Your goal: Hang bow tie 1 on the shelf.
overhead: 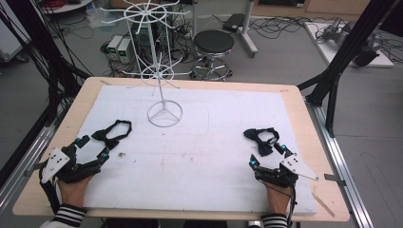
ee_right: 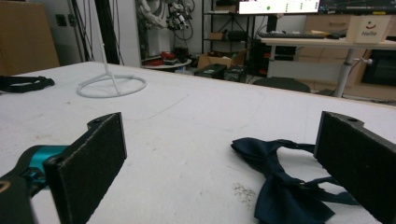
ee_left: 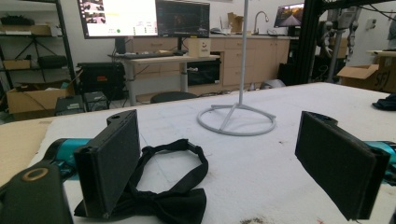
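The bench (overhead: 304, 123), a wooden top covered by a white mat (overhead: 214, 142), carries every item noted here. A white wire rack (overhead: 164, 71) stands upright on the mat toward its far edge, on a ring base with three spokes and with two tiers of radiating hooks above; it serves as the reference point. The left tongs (overhead: 92, 148) rest on the mat nearer the person than the rack and to its left, held in a hand with a striped cuff; the jaws stand wide apart and grip nothing. The right tongs (overhead: 267, 154) rest nearer the person than the rack and to its right, jaws likewise spread wide and empty. A black bow tie (overhead: 113, 133) lies flat just ahead of the left tongs, between them and the rack, its strap looped open. A dark navy bow tie (overhead: 262, 139) lies flat just ahead of the right tongs, well right of the rack.
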Motion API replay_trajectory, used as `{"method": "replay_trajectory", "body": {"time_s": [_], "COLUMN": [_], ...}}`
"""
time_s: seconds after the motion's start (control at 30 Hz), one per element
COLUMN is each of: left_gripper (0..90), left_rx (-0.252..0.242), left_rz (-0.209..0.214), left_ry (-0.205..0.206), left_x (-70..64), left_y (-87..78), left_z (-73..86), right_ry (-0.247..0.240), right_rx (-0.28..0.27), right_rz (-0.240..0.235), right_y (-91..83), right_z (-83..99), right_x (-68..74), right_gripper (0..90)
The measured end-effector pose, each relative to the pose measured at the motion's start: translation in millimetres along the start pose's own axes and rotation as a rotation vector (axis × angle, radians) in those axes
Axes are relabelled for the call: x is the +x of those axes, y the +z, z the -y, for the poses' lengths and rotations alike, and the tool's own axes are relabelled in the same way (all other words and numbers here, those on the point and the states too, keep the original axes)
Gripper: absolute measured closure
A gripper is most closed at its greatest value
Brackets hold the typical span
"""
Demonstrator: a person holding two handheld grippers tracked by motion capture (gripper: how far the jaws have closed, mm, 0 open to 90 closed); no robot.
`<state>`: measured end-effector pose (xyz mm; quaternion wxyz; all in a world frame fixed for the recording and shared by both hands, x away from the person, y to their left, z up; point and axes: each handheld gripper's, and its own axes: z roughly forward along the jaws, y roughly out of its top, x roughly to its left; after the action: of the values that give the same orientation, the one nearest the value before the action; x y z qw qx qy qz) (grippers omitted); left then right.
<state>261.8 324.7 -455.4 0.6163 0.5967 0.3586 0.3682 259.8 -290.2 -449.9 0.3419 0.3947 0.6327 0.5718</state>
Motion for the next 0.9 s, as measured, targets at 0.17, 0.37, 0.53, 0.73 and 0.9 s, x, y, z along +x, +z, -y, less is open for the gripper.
{"method": "replay_trajectory", "body": {"time_s": [0.17, 0.37, 0.53, 0.73, 0.9], "left_gripper": [14.5, 14.5, 14.5, 14.5, 14.5], "left_rx": [-0.003, -0.007, -0.006, -0.006, -0.006], "left_rz": [-0.001, -0.004, -0.007, -0.006, -0.007], "left_ry": [0.0, 0.003, 0.004, 0.002, 0.001], "left_x": [-0.3, -0.5, -0.9, -0.5, -0.7], "left_y": [0.0, -0.3, -0.3, -0.2, -0.2], "left_z": [0.1, 0.2, 0.2, 0.2, 0.2], "right_ry": [-0.002, -0.005, -0.011, -0.019, -0.053], "right_rx": [0.02, 0.067, 0.154, 0.236, 0.323], "right_rz": [0.005, 0.0, -0.003, -0.01, -0.026], "right_y": [-1.4, -0.1, 4.4, 12.0, 22.7], "right_z": [-6.7, -15.4, -27.1, -40.0, -51.0], "right_x": [-5.8, -10.7, -19.3, -26.2, -30.2], "right_gripper": [1.7, 1.7, 1.7, 1.7, 1.7]}}
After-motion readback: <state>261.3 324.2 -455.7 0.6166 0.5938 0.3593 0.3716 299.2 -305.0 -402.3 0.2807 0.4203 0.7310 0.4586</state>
